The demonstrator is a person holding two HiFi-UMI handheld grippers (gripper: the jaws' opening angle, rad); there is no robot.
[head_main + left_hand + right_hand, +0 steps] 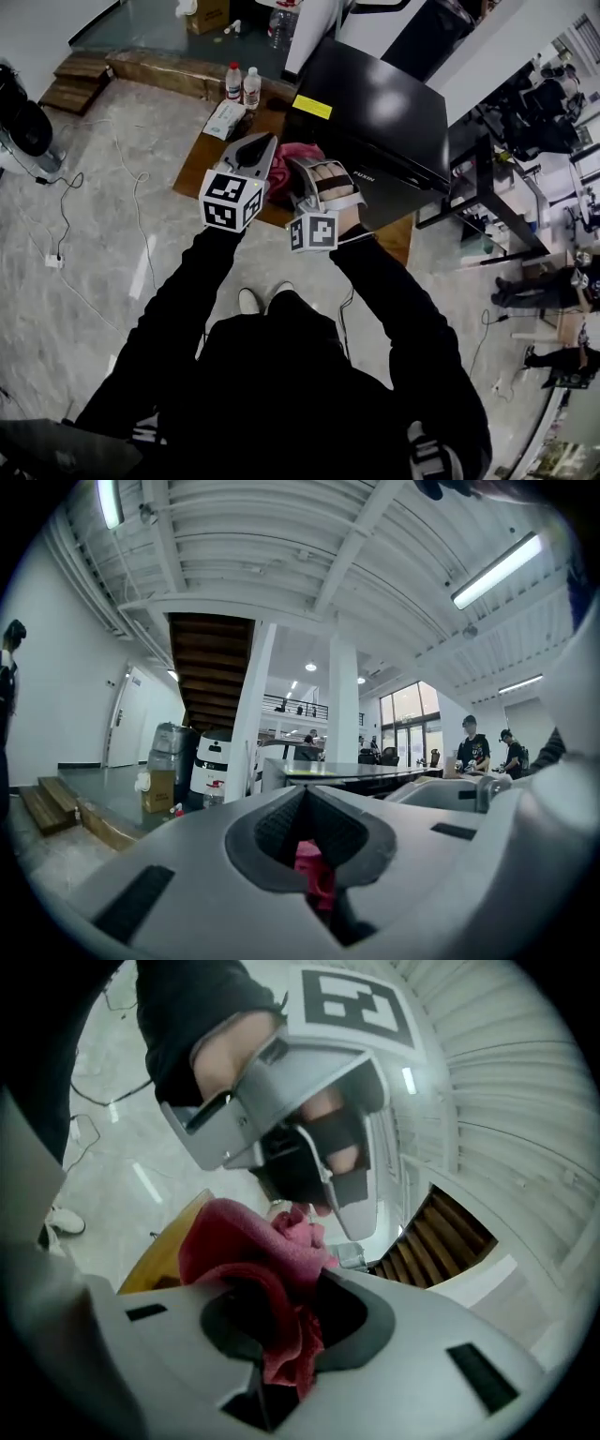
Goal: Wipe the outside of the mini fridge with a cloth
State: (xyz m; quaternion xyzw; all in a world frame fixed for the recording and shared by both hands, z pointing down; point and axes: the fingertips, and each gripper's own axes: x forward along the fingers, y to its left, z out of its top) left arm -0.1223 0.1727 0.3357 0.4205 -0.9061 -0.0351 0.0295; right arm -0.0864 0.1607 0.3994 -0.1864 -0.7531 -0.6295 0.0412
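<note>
The left claw [309, 850] and right claw [281, 1327] both pinch the pink cloth [298, 153] beside the mini fridge [375, 108].
Each claw is squeezed shut on the cloth, which is bunched between them near the front edge of the desk [199, 161]. The mini fridge stands on the desk's right side, ahead and to the right of both claws. The right claw is nearer, so I think it should lead the wipe.
</note>
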